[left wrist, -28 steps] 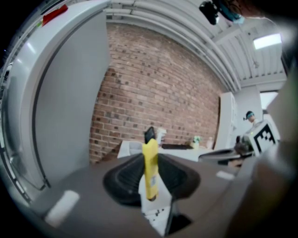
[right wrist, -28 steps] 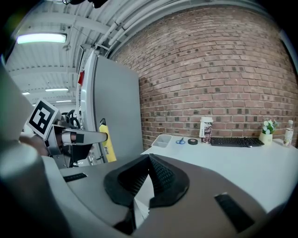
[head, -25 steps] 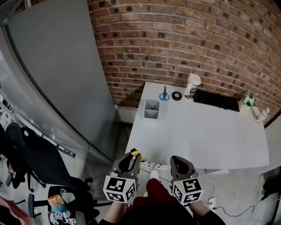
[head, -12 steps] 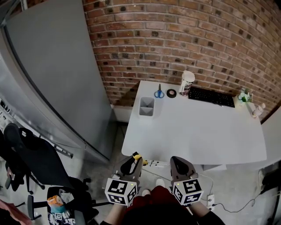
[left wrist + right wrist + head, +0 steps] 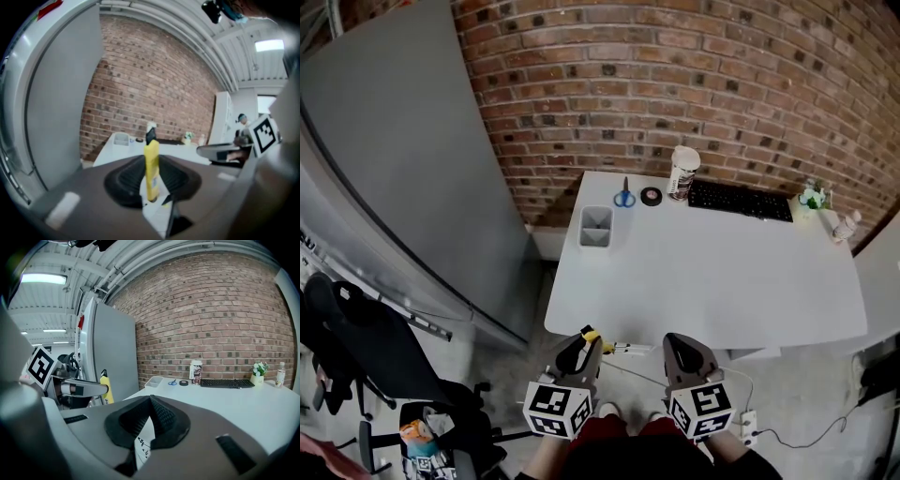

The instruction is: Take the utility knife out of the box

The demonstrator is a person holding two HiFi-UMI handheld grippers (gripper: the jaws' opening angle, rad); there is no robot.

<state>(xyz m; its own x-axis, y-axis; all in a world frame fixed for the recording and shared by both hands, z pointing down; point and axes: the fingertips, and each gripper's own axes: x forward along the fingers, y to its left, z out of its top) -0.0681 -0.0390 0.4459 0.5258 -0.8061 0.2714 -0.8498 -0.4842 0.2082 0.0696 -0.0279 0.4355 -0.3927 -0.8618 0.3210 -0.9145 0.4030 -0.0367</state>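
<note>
Utility knife (image 5: 151, 168) is out; table (image 5: 722, 281) recedes from the person.
Left gripper (image 5: 581, 345) clamps it; right gripper (image 5: 678, 343) jaws together, empty; box (image 5: 595, 227) sits farther off.

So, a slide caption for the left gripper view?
Left gripper clamps a yellow utility knife; white table and brick wall ahead.

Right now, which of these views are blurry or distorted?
Left gripper view: soft all over, even the yellow utility knife up close. Right gripper view: sharp, but the fisheye bows the brick wall. Head view: sharp, with the same curving of the wall.
</note>
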